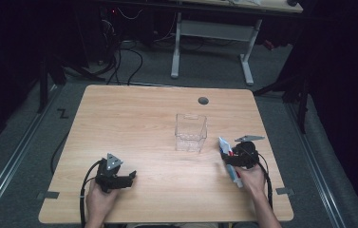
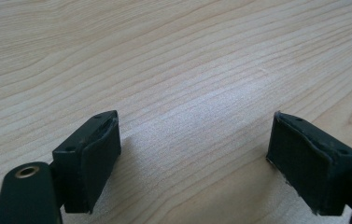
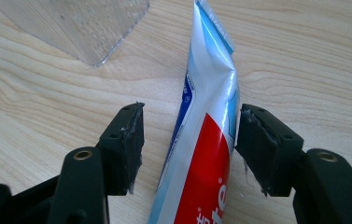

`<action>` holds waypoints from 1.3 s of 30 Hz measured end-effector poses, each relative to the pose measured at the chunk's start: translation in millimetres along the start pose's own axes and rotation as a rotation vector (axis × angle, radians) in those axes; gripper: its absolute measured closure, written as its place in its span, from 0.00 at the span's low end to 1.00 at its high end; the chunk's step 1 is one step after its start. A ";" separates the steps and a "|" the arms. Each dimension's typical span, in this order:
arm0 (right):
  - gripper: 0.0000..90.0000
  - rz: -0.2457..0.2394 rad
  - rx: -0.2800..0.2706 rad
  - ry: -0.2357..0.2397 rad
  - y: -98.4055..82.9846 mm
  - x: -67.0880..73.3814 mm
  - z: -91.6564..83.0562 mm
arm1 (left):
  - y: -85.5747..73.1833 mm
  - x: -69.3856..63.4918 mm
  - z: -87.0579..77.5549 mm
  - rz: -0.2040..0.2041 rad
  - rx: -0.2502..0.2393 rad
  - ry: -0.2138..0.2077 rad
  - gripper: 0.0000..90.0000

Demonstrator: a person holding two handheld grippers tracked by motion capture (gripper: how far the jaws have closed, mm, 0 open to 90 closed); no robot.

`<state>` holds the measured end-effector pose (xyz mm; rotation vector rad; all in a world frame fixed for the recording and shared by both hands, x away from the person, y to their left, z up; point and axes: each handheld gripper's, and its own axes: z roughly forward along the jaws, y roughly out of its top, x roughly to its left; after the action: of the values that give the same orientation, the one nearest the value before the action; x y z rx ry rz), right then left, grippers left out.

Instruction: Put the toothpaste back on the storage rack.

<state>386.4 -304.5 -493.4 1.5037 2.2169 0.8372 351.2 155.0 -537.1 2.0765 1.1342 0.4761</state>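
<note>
A toothpaste tube (image 3: 206,93), white, blue and red, lies on the wooden table (image 1: 143,118) at the right. Its crimped end points toward a clear plastic box (image 3: 85,28). My right gripper (image 3: 190,126) is open with the tube between its jaws. The right pad sits at the tube's edge and the left pad stands apart from it. In the high view the right gripper (image 1: 229,154) is over the tube (image 1: 224,144), just right of the clear box (image 1: 191,133). My left gripper (image 2: 194,135) is open above bare wood, and in the high view the left gripper (image 1: 130,177) is near the front left.
A round cable hole (image 1: 203,100) sits near the table's far edge. Beyond the table stands another desk's white frame (image 1: 212,33), with cables on the floor. The table's right edge is close to the right hand.
</note>
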 end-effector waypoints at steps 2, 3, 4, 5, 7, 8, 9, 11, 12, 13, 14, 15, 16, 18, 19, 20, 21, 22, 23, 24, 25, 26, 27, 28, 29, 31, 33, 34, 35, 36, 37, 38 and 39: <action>0.47 -0.003 0.016 -0.008 1.5 1.1 2.4 | 0.0 0.0 0.0 0.000 0.000 0.000 0.19; 0.47 -0.003 0.023 -0.012 2.0 1.5 3.4 | 0.0 0.0 0.0 0.000 0.000 0.000 0.19; 0.48 -0.006 0.032 -0.021 2.7 2.1 5.2 | 0.0 0.0 0.0 0.000 0.000 0.000 0.19; 0.48 -0.011 0.040 -0.027 3.1 2.4 6.5 | 0.0 0.0 0.0 0.000 0.000 0.000 0.19; 0.49 -0.019 0.047 -0.041 3.4 3.6 8.9 | 0.0 0.0 0.0 0.000 0.000 0.000 0.19; 0.49 -0.022 0.050 -0.049 3.3 4.4 10.0 | 0.0 0.0 0.0 -0.001 0.000 0.000 0.19; 0.50 -0.024 0.061 -0.057 3.6 4.9 11.6 | 0.0 0.0 0.0 0.000 0.000 0.000 0.19; 0.51 -0.025 0.067 -0.061 3.7 5.0 11.8 | 0.0 0.0 0.0 0.000 0.000 0.000 0.19; 0.52 -0.029 0.073 -0.067 3.8 5.2 12.4 | 0.0 0.0 0.0 0.000 0.000 0.000 0.19; 0.55 -0.038 0.091 -0.078 4.1 5.4 13.5 | 0.0 0.0 0.0 0.000 0.000 0.000 0.19; 0.55 -0.038 0.091 -0.078 4.1 5.4 13.5 | 0.0 0.0 0.0 0.000 0.000 0.000 0.19; 0.55 -0.038 0.098 -0.082 4.1 5.4 13.9 | 0.0 0.0 0.0 0.000 0.000 0.000 0.19; 0.56 -0.040 0.106 -0.081 3.7 4.9 15.4 | 0.0 0.0 0.0 0.000 0.000 0.000 0.19; 0.57 -0.037 0.121 -0.076 3.7 4.2 16.8 | 0.0 0.0 0.0 0.000 0.000 0.000 0.19; 0.58 -0.034 0.122 -0.072 3.7 4.0 17.0 | 0.0 0.0 0.0 0.000 0.000 0.000 0.19; 0.60 -0.024 0.130 -0.060 4.1 3.5 17.4 | 0.0 -0.1 0.0 -0.001 0.000 0.000 0.19; 0.60 -0.024 0.130 -0.060 4.1 3.5 17.4 | 0.0 -0.1 0.0 -0.001 0.000 0.000 0.19; 0.61 -0.029 0.136 -0.057 4.6 3.4 18.2 | 0.0 0.0 0.0 0.000 0.000 0.000 0.19; 0.61 -0.029 0.136 -0.057 4.6 3.4 18.2 | 0.0 0.0 0.0 0.000 0.000 0.000 0.19; 0.63 -0.027 0.140 -0.048 4.9 3.1 18.8 | 0.0 -0.1 0.0 0.000 0.000 0.000 0.19; 0.64 -0.024 0.141 -0.045 4.8 3.0 18.9 | 0.0 -0.1 0.0 0.000 0.000 0.000 0.19; 0.64 -0.024 0.141 -0.045 4.8 3.0 18.9 | 0.0 -0.1 0.0 0.000 0.000 0.000 0.19; 0.66 -0.026 0.146 -0.037 5.0 3.0 19.0 | 0.0 -0.1 0.0 -0.001 0.000 0.000 0.19; 0.67 -0.027 0.148 -0.034 5.2 3.1 19.0 | 0.0 -0.1 0.0 0.000 0.000 0.000 0.19; 0.67 -0.027 0.148 -0.034 5.2 3.1 19.0 | 0.0 -0.1 0.0 0.000 0.000 0.000 0.19; 0.70 -0.032 0.153 -0.026 6.0 2.8 19.2 | -0.1 -0.1 0.0 0.000 0.000 0.000 0.19; 0.72 -0.040 0.163 -0.020 7.5 3.6 19.1 | -0.1 0.0 -0.1 0.000 0.000 0.000 0.19; 0.74 -0.057 0.176 -0.023 9.5 5.1 19.1 | -0.2 0.0 -0.2 0.000 0.000 0.000 0.19; 0.74 -0.060 0.179 -0.025 10.1 5.9 19.2 | -0.3 0.1 -0.2 -0.001 0.000 0.001 0.19; 0.75 -0.067 0.186 -0.027 10.9 6.4 19.0 | -0.3 0.1 -0.2 -0.001 0.000 0.001 0.19; 0.75 -0.067 0.186 -0.027 10.9 6.4 19.0 | -0.3 0.1 -0.3 0.000 0.000 0.000 0.19; 0.75 -0.073 0.191 -0.023 11.9 6.5 19.0 | -0.3 0.1 -0.4 -0.001 0.000 0.000 0.19; 0.75 -0.072 0.197 -0.021 12.8 6.4 18.8 | -0.3 0.1 -0.4 -0.001 0.000 0.000 0.19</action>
<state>403.9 -289.9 -499.5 1.4998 2.3814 0.5928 350.8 155.4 -537.1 2.0760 1.1356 0.4756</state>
